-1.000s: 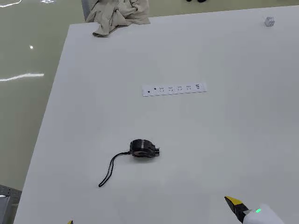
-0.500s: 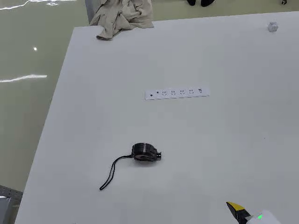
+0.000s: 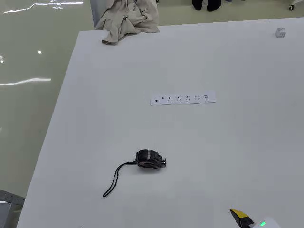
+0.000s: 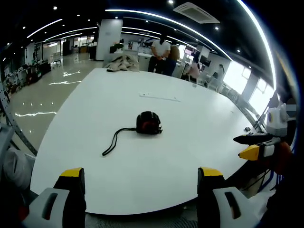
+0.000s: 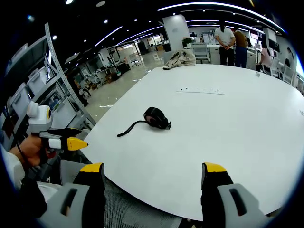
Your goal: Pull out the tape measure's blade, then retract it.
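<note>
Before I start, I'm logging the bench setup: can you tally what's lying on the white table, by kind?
Tape measure: 1
Power strip: 1
Crumpled cloth: 1, at the far edge
Small grey object: 1, too small to identify
Total: 4

1. White table [image 3: 237, 156], wide and mostly bare.
2. Power strip [image 3: 183, 99], white, lies flat near the table's middle.
3. Beige cloth [image 3: 127, 18], crumpled at the far left corner, hanging over the edge.
4. Small pale cube [image 3: 280, 33] near the far right edge.
5. Glossy green floor [image 3: 28, 95], with light streaks.
6. Two people [image 5: 227, 38] stand beyond the table's far end.
</note>
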### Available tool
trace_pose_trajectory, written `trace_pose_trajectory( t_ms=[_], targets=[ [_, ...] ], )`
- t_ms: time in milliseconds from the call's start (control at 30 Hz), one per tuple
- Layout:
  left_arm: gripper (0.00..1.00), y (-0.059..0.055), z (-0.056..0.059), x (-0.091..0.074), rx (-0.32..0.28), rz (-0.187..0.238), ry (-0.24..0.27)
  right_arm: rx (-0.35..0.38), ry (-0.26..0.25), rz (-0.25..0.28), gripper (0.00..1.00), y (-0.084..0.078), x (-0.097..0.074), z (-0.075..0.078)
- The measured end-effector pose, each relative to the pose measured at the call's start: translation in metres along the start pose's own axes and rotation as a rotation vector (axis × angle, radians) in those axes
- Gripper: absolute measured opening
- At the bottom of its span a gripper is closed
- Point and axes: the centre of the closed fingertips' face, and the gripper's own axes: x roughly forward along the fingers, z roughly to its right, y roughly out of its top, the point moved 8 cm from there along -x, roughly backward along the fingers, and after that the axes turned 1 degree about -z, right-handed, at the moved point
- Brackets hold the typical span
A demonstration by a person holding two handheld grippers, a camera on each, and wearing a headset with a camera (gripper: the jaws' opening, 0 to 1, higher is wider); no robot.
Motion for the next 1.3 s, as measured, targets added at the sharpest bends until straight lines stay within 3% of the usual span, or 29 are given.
trace_pose_trajectory(
  t_ms=[500, 1033, 1133, 1300],
  targets=[
    [0.95, 0.0, -0.001, 0.012, -0.018, -0.009, -0.018, -0.037, 0.018, -0.002, 0.86, 0.0, 0.011, 0.002],
    [0.95, 0.003, -0.003, 0.025, 0.019, -0.011, -0.034, -0.069, 0.019, -0.019, 0.85, 0.002, 0.022, 0.011],
    [0.95, 0.003, -0.001, 0.028, 0.011, 0.005, -0.069, -0.086, 0.023, -0.016, 0.85, 0.003, 0.023, 0.012],
    [0.95, 0.002, -0.002, 0.034, 0.035, -0.005, -0.074, -0.114, 0.031, -0.021, 0.85, 0.006, 0.029, 0.014]
  ],
)
